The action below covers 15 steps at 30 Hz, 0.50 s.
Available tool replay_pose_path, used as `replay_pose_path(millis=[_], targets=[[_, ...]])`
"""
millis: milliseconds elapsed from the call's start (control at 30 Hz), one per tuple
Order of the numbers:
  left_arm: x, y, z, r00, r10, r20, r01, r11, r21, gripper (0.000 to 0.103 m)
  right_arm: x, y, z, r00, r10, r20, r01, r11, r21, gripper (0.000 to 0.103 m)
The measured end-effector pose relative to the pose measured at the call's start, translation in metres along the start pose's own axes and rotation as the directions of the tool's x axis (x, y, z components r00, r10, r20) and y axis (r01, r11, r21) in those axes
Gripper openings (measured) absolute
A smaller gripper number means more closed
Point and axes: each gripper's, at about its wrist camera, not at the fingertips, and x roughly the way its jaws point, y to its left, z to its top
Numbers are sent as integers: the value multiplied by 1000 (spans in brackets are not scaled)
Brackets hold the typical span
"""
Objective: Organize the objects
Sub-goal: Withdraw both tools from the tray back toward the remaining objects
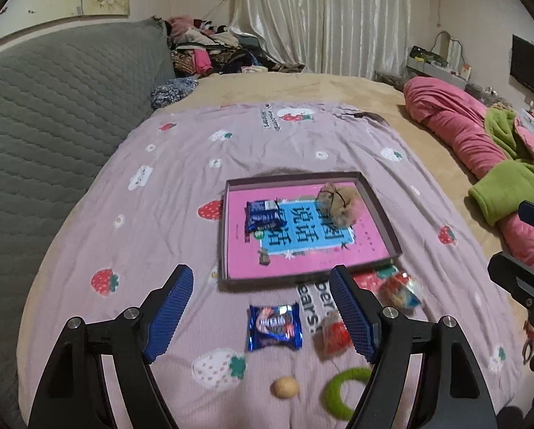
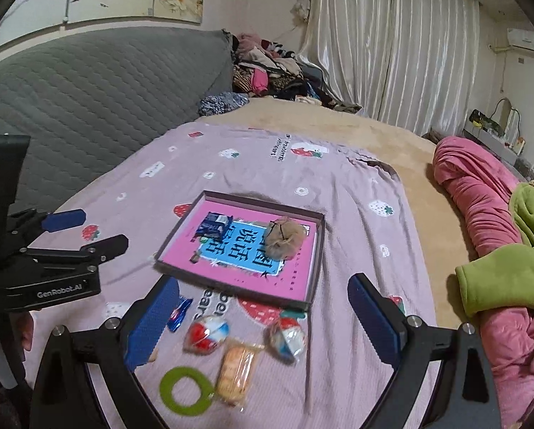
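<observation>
I am holding both grippers above the near edge of the strawberry-print sheet (image 1: 166,186), each pointing down toward the tray. My left gripper (image 1: 259,312) is standing wide with nothing between its blue pads; my right gripper (image 2: 263,321) is also standing wide and empty.

The shallow box tray (image 1: 381,211) is sitting near the middle of the sheet, and inside it a blue snack packet (image 1: 263,214) is lying toward the left wall and a fuzzy brown hair tie (image 1: 338,203) toward the far right corner.

Along the near edge, loose items are lying between me and the tray: a blue cookie packet (image 1: 275,327), a small tan ball (image 1: 285,387), a green ring (image 2: 183,389), a wrapped biscuit pack (image 2: 236,373) and two red-and-white wrapped sweets (image 2: 206,332) (image 2: 288,338). The sweets are lying just beside the tray's near wall.

The sheet is covering a tan bed (image 2: 338,128). A grey quilted headboard (image 1: 52,107) is running along the left, pink and green bedding (image 2: 492,250) is piled at the right edge, and pale curtains (image 2: 392,35) are hanging behind a heap of clothes (image 2: 267,68).
</observation>
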Motion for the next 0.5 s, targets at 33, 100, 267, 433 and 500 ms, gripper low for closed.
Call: replay_pose_path(millis=[33,100,267,433,500], targets=[[-4,-1,-6,1000,0,1,0,1000,3,80,-6,4,-6,1000,-1,3,1,1000,-4,96],[-8,-3,-16,1000,6,-5,-6,1000,11,80,-11,6,-14,1000,-4,1,4,1000,-8,96],[-12,-6,-45,999,0,-41,0,1000,12,80,-17,14,-40,1000,-4,-24,4,1000,3,96],[-10,-3,-68,998,0,-65,-1,1000,-2,80,-19,16,-62,999,10,-43,-9,999,32,96],[-8,-2,-78,997,-1,-81,1,1000,-5,80,-19,17,-68,999,12,-49,-10,999,37,96]])
